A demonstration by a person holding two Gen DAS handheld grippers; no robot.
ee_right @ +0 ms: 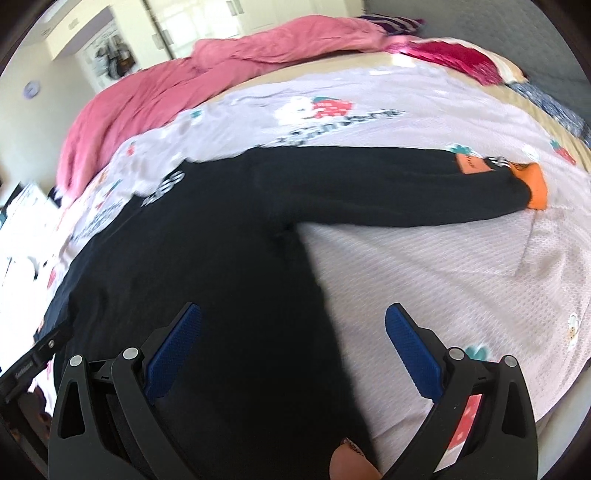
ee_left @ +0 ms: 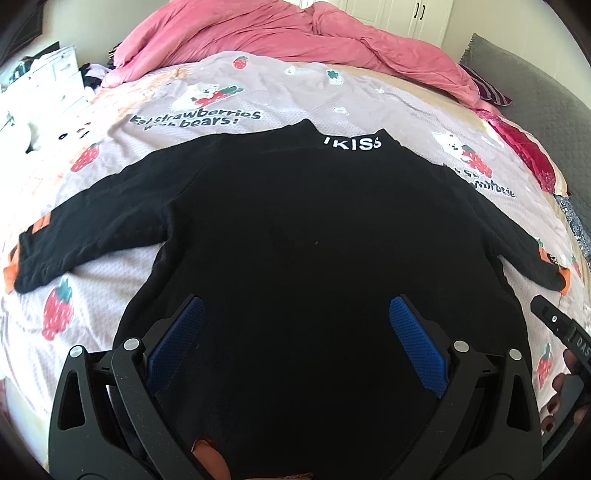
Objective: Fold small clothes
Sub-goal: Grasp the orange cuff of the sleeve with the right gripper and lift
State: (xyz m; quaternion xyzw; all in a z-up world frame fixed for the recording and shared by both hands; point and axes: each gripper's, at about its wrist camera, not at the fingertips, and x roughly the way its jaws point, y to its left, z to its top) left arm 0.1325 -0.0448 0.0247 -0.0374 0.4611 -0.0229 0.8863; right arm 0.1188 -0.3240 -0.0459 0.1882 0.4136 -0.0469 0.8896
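A small black long-sleeved top [ee_left: 295,221] lies flat on the bed, collar with white "IKISS" lettering at the far side, both sleeves spread out sideways with orange cuffs. My left gripper [ee_left: 295,306] hovers open over the middle of the lower hem, blue pads wide apart, nothing between them. In the right wrist view the same black top [ee_right: 221,258] fills the left half, its right sleeve [ee_right: 406,184] stretching to an orange cuff [ee_right: 535,184]. My right gripper [ee_right: 293,314] stands open above the top's right side edge, empty.
The bed is covered by a pale sheet [ee_left: 258,96] printed with strawberries and bears. A crumpled pink duvet [ee_left: 295,33] lies along the far side. A grey headboard [ee_left: 535,85] and red fabric [ee_left: 524,147] sit at the right. A hand [ee_left: 565,387] holds the other gripper at right.
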